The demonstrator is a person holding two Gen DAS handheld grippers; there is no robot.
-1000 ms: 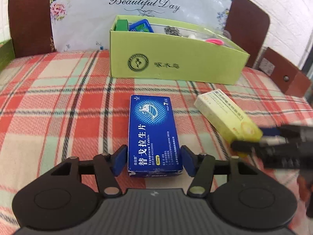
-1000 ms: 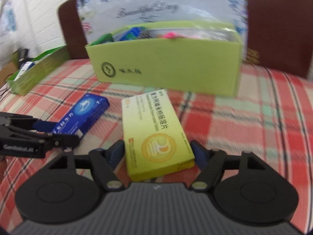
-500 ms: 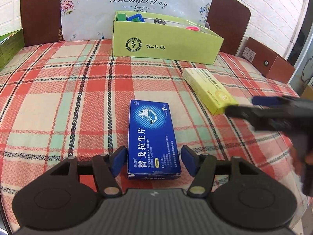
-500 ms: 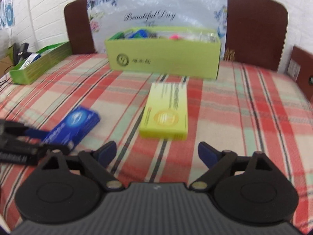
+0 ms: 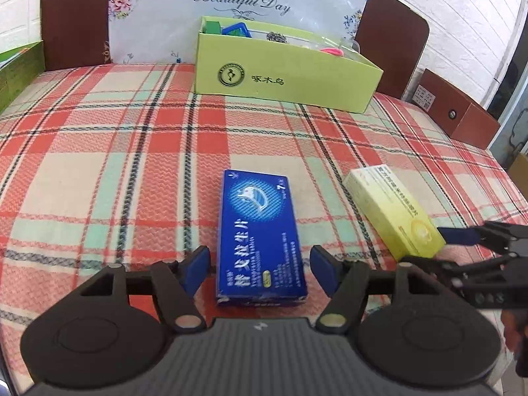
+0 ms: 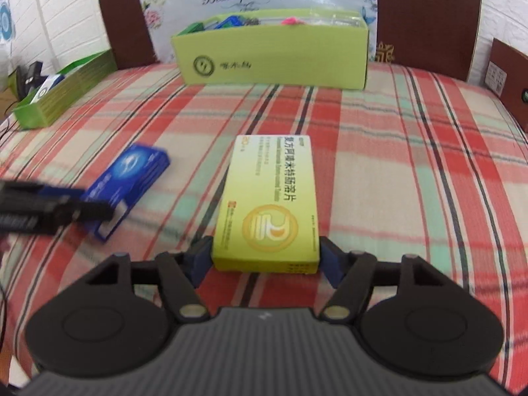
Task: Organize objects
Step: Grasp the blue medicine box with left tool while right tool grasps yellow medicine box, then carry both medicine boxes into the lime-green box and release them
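A blue medicine box (image 5: pixel 260 237) lies flat on the plaid cloth, its near end between the fingers of my left gripper (image 5: pixel 260 265), which is open with small gaps on both sides. A yellow medicine box (image 6: pixel 272 204) lies to its right; my right gripper (image 6: pixel 265 259) has its fingers against the sides of its near end. In the left wrist view the yellow box (image 5: pixel 392 211) and the right gripper (image 5: pixel 468 247) show at right. In the right wrist view the blue box (image 6: pixel 128 184) and the left gripper (image 6: pixel 49 204) show at left.
A light green open box (image 5: pixel 283 76) holding small items stands at the back against a floral bag (image 5: pixel 231 10). A darker green tray (image 6: pixel 62 92) sits at the far left. A brown headboard (image 6: pixel 425 16) and brown cabinet (image 5: pixel 458 112) border the bed.
Both grippers pulled back from the boxes half a second ago, then came forward again. The right gripper now straddles the yellow box's near end; the left one stands around the blue box.
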